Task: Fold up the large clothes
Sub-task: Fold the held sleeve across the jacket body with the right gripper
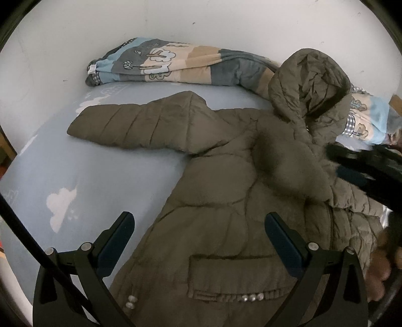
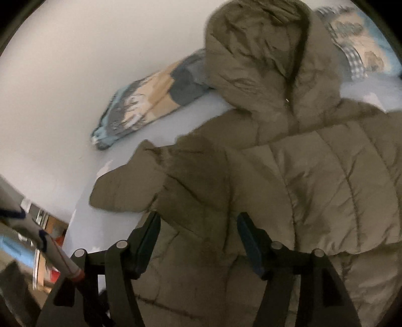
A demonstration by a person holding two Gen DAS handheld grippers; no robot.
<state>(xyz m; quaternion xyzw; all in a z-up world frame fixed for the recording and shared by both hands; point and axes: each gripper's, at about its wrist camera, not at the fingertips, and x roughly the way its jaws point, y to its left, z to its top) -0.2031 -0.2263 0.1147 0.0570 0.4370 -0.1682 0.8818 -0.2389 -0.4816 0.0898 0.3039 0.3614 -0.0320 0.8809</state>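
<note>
A quilted, olive-brown puffer coat (image 1: 226, 191) lies spread on a bed (image 1: 105, 176). Its shell is a matt, slightly crinkled fabric stitched into padded horizontal channels. One sleeve (image 1: 130, 125) extends flat to the left in the left wrist view, tapering to a blunt cuff. The hood (image 1: 309, 85) stands puffed and rounded at the top of the coat, its opening edged with a darker band. A flap pocket (image 1: 233, 274) sits on the lower front, trimmed along its lower edge with a ruffled strip and small pale beads. In the right wrist view a front panel (image 2: 339, 181) lies folded over the body, its channels running diagonally.

The bed carries a smooth pale-blue sheet printed with white cloud shapes (image 1: 61, 208). A folded blanket (image 1: 163, 63), soft and printed in blue, grey, tan and cream blocks with cartoon outlines, lies along the white wall (image 1: 201, 20) behind the coat; the hood overlaps its right portion.

The left gripper (image 1: 199, 221) hangs over the lower coat with its jaws spread wide, nothing between the pads. The right gripper (image 2: 198, 221) hangs over the chest area with its jaws parted, pinching nothing; it also shows as a dark blurred shape at the right edge of the left wrist view. A black cable (image 1: 30, 239) crosses the lower-left corner of that view.
</note>
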